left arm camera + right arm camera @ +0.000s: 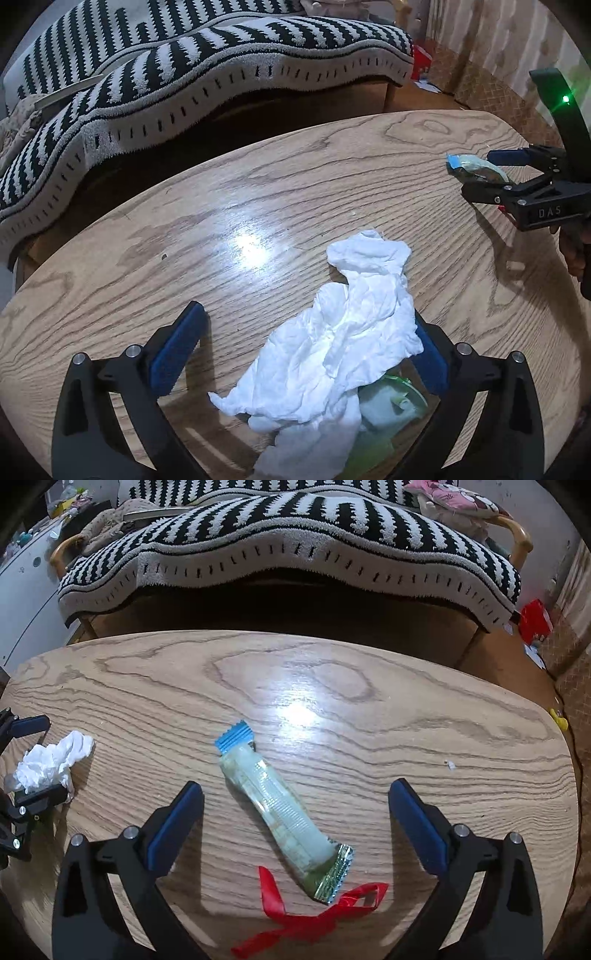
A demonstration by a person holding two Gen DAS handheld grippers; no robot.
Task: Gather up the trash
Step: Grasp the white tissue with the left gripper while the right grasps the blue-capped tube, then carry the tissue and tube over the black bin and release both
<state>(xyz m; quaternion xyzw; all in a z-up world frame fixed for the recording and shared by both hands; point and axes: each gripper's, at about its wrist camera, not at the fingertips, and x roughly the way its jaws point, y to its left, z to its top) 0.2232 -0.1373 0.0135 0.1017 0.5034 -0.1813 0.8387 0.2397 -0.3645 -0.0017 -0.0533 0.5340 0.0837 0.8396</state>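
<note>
A crumpled white tissue (343, 332) lies on the wooden table (221, 206) between the open jaws of my left gripper (306, 343), over a green plastic piece (391, 406). The tissue also shows in the right wrist view (51, 760), with the left gripper (33, 760) around it. A pale green snack wrapper (280, 808) with a blue end lies between the open jaws of my right gripper (295, 812). A red ribbon (314, 919) lies under its near end. In the left wrist view the right gripper (480, 173) stands open around the wrapper (472, 170).
A sofa with a black-and-white zigzag throw (295, 535) runs behind the table's far edge. A red box (535, 620) sits on the floor at the right. A small white crumb (450, 765) lies on the table.
</note>
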